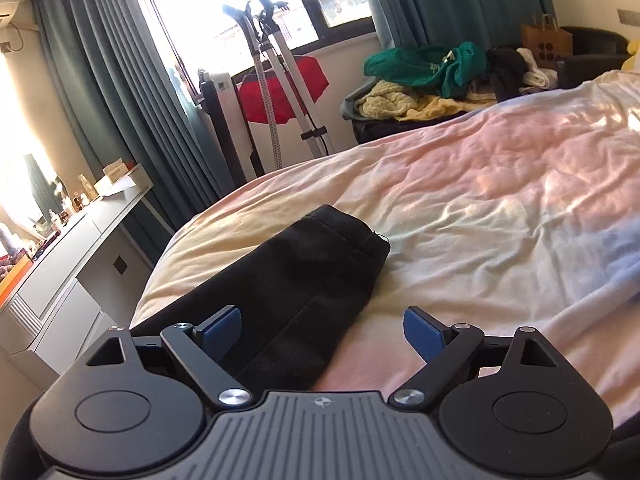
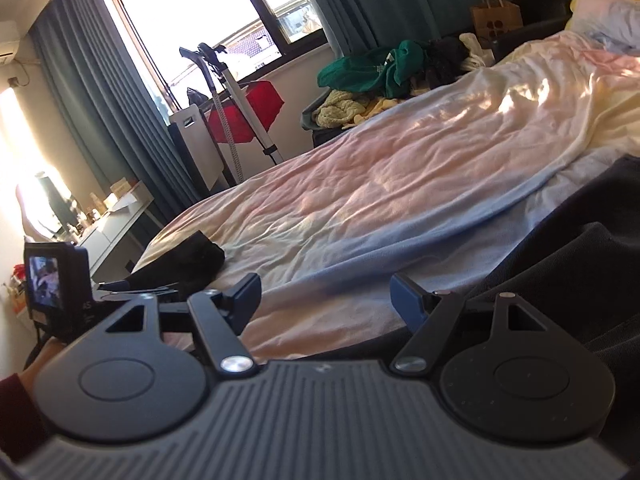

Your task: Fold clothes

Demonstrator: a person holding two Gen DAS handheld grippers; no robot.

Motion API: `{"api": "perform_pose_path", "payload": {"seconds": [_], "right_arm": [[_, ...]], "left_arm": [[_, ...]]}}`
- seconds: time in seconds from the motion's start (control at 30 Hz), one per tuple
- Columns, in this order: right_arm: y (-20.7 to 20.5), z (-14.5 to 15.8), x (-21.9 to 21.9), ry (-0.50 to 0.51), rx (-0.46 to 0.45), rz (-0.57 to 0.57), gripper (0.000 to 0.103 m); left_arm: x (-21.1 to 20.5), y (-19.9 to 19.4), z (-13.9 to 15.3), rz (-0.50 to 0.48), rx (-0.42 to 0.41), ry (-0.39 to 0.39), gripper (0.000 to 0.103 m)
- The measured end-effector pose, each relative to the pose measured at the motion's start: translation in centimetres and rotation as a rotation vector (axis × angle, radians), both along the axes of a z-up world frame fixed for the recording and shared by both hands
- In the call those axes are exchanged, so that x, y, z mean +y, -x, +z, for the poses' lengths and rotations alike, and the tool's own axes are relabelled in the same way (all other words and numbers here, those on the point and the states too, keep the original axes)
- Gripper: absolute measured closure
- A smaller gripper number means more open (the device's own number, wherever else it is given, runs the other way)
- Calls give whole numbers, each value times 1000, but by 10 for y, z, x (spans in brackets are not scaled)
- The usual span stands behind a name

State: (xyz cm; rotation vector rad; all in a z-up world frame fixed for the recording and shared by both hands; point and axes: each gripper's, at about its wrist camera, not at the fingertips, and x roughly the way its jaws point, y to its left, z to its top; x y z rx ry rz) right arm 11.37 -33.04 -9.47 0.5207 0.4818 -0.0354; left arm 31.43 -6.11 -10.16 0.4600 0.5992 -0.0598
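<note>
Hovering over black garment [image 1: 304, 292], left claw [image 1: 322, 330] released; right claw [image 2: 326, 300] released, empty.

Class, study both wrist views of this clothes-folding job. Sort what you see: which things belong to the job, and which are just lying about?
Belongs to the job:
- black garment stretched along the bed
- left gripper, open above it
- right gripper, open, nothing between its fingers

Just lying about:
- green top on the clothes heap
- red cloth
- paper bag
- dresser
</note>
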Motion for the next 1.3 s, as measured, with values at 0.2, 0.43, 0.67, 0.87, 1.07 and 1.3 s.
{"api": "perform_pose_path", "payload": {"seconds": [0.2, 0.43, 0.67, 0.87, 1.07, 1.3], "right_arm": [[-16, -15, -6, -62, 32, 0, 29], [-37, -38, -6, -86, 99, -8, 29], [-42, -44, -14, -110, 108, -52, 29], [-25, -34, -32, -163, 69, -120, 29], [1, -18, -52, -191, 22, -211, 29], [24, -23, -87, -246, -4, -398, 29]], "left_arm": [[-1, -63, -41, 45, 96, -41, 21], [7, -103, -61, 45, 99, -5, 73], [-12, -81, -4, -55, 8, 13, 88], [-59, -21, 119, -274, -162, 117, 89], [-153, 24, 200, -504, -244, 205, 89], [-301, 33, 203, -704, -262, 236, 89]]}}
